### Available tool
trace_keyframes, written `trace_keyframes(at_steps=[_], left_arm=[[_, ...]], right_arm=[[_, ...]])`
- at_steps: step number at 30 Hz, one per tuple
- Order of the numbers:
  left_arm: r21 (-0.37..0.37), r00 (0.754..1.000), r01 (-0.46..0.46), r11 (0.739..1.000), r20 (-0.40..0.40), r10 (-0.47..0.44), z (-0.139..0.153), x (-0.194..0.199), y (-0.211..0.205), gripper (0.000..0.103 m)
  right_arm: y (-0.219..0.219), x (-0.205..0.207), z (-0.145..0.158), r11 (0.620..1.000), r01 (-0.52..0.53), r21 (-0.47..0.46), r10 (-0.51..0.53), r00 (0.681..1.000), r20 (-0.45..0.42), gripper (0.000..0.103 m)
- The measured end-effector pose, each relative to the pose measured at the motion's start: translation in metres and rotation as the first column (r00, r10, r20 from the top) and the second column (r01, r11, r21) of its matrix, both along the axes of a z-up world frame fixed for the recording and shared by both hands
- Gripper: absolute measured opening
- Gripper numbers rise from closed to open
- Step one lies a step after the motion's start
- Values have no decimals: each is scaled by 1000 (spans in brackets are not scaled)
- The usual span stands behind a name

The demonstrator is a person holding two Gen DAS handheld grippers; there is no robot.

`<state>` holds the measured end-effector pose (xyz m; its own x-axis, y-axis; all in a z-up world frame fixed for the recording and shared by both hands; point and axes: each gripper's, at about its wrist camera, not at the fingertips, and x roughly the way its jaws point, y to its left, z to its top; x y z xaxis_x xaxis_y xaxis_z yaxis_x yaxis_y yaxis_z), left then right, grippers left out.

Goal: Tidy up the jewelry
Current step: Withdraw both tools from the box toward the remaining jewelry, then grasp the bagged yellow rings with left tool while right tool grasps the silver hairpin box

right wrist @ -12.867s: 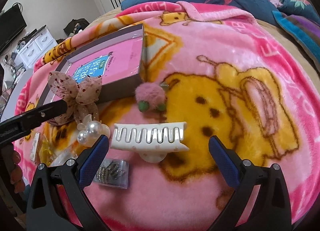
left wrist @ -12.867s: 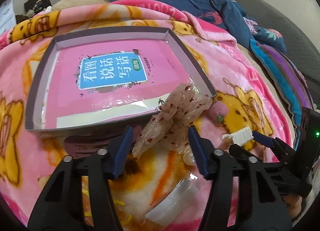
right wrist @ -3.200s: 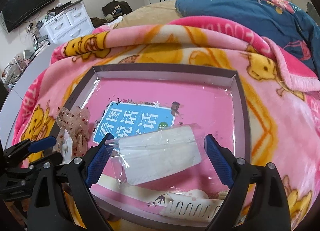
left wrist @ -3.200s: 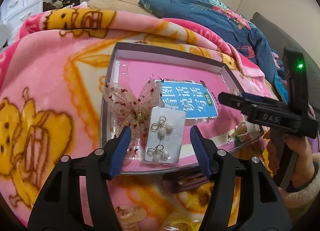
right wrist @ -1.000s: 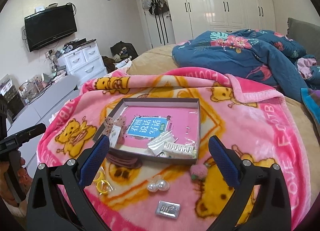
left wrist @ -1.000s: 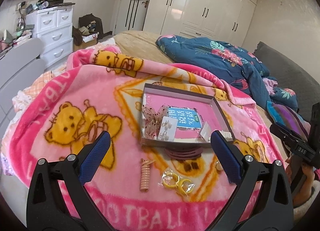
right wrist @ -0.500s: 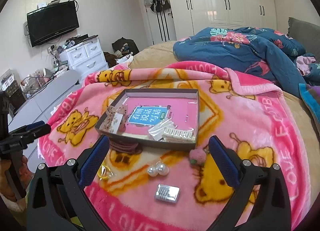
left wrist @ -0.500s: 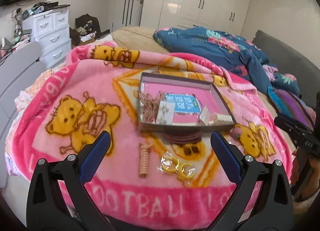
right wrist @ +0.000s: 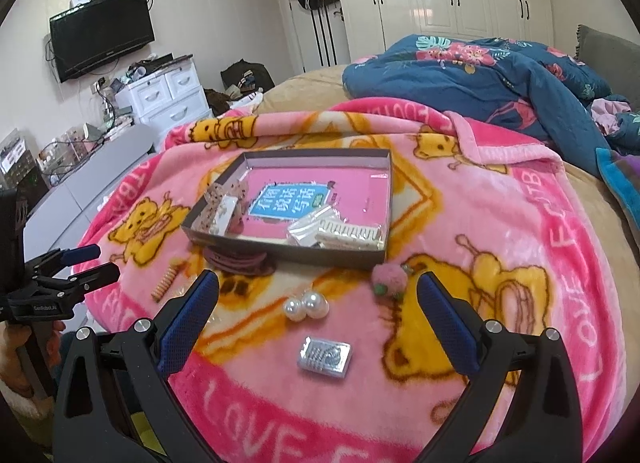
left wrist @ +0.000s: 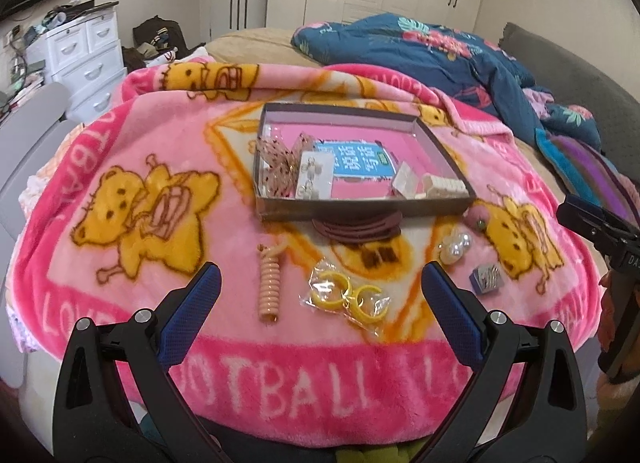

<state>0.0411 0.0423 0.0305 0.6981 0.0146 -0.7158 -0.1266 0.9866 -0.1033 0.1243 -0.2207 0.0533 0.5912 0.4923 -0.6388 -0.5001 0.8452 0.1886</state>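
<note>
A grey box with a pink floor sits on the pink blanket. It holds a dotted bow, an earring card, a clear packet and a white hair claw. In front of it lie dark hair ties, a coiled tie, bagged yellow hoops, a pearl pair, a pink pompom and a small silver packet. My left gripper and right gripper are both open and empty, held back from the blanket.
The blanket drapes over a bed edge. A blue floral duvet lies behind the box. White drawers and a grey surface stand to the left.
Both grippers have pulled back and lowered from the box after dropping the earring card and clear packet in it. They stay open and empty.
</note>
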Motion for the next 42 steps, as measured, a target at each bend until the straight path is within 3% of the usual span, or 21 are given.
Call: trace_keyframes(at_steps=[25,42], left_arm=[[9,990,86,996,-115,-84,-50,16,-27,94],[-14,980,113,994,-161,-113,-79,34,-22,94]], right_arm=[[16,-2,-64,996,-41,-76,29,989,-146,99],[30,10,-112,994,-9,-112,-18,971,-239,95]])
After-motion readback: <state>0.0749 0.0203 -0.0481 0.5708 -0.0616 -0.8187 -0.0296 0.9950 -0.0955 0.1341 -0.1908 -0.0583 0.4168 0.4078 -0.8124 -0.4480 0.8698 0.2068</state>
